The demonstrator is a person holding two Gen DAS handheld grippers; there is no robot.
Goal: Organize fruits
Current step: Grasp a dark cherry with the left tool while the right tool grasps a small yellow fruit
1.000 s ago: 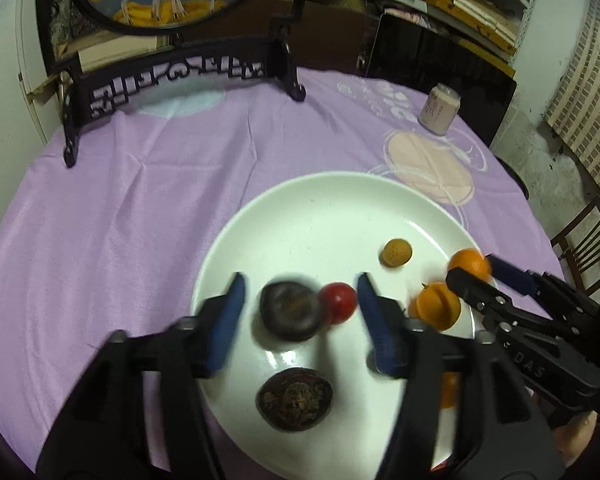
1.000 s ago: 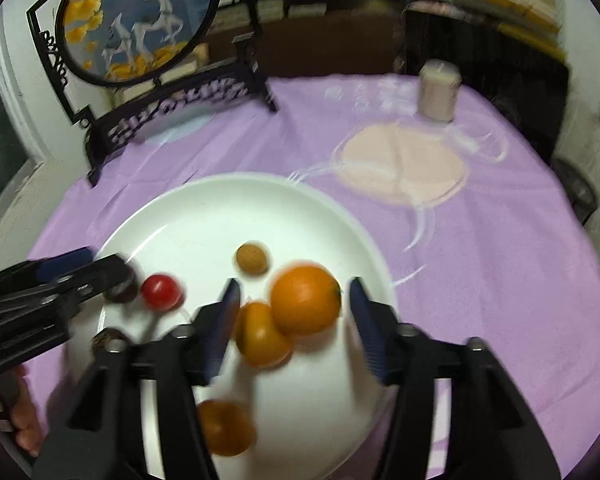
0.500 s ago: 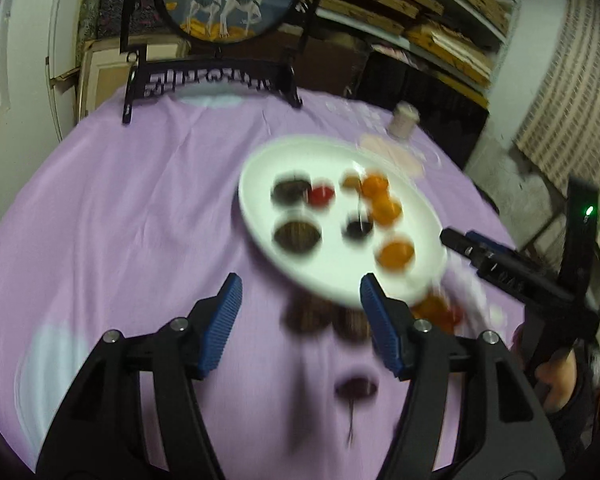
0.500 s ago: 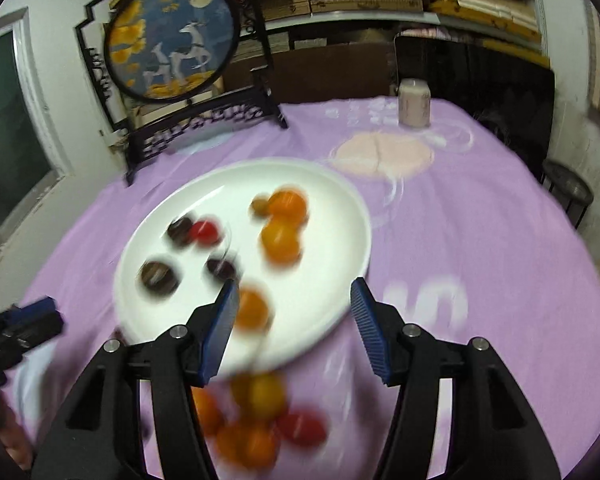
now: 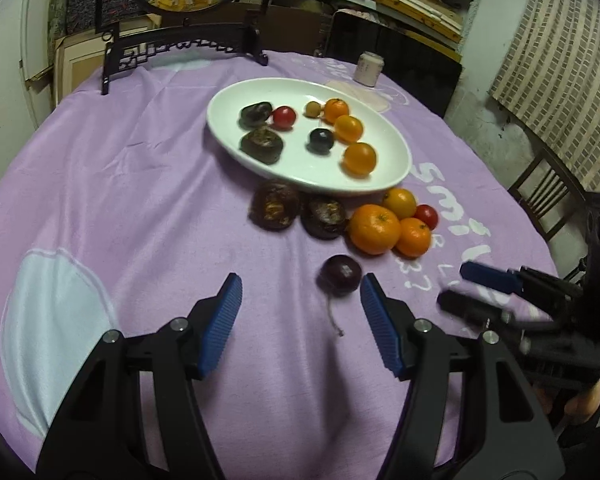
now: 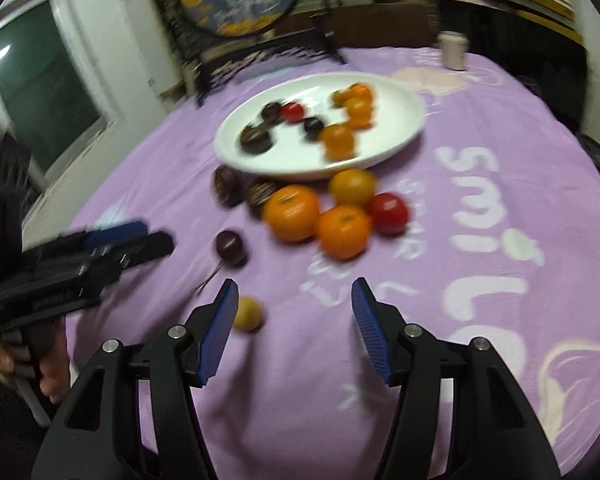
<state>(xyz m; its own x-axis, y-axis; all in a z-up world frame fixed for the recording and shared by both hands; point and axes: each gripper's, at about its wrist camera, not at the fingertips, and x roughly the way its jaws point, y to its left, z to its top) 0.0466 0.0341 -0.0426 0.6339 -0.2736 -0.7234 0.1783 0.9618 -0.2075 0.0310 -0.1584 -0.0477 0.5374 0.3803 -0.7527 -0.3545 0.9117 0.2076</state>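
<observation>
Purple cloth (image 5: 120, 184) with white lettering covers the round table, and wooden shelves and a round painted screen on a dark carved stand (image 5: 184, 12) fill the room at 12 o'clock. Left gripper (image 5: 300, 320) hangs low over the cloth, its jaws spread wide and holding nothing; a dark plum with a stem (image 5: 339, 275) lies just inside the right blue pad, at about 1 o'clock from the gap (whether it touches the pad cannot be told). Right gripper (image 6: 294, 330) also has wide, empty jaws, with a small yellow fruit (image 6: 247, 313) just beside its left pad.

Beyond the plum, at 12 o'clock, sits a white plate (image 5: 396, 148) carrying dark fruits, a red tomato, a small tan fruit and three oranges. Loose on the cloth along its near rim lie two dark wrinkled fruits (image 5: 276, 206), a big orange (image 5: 374, 229), two smaller oranges and a red tomato (image 5: 426, 216). A pale cup (image 5: 368, 69) stands at the far edge.
</observation>
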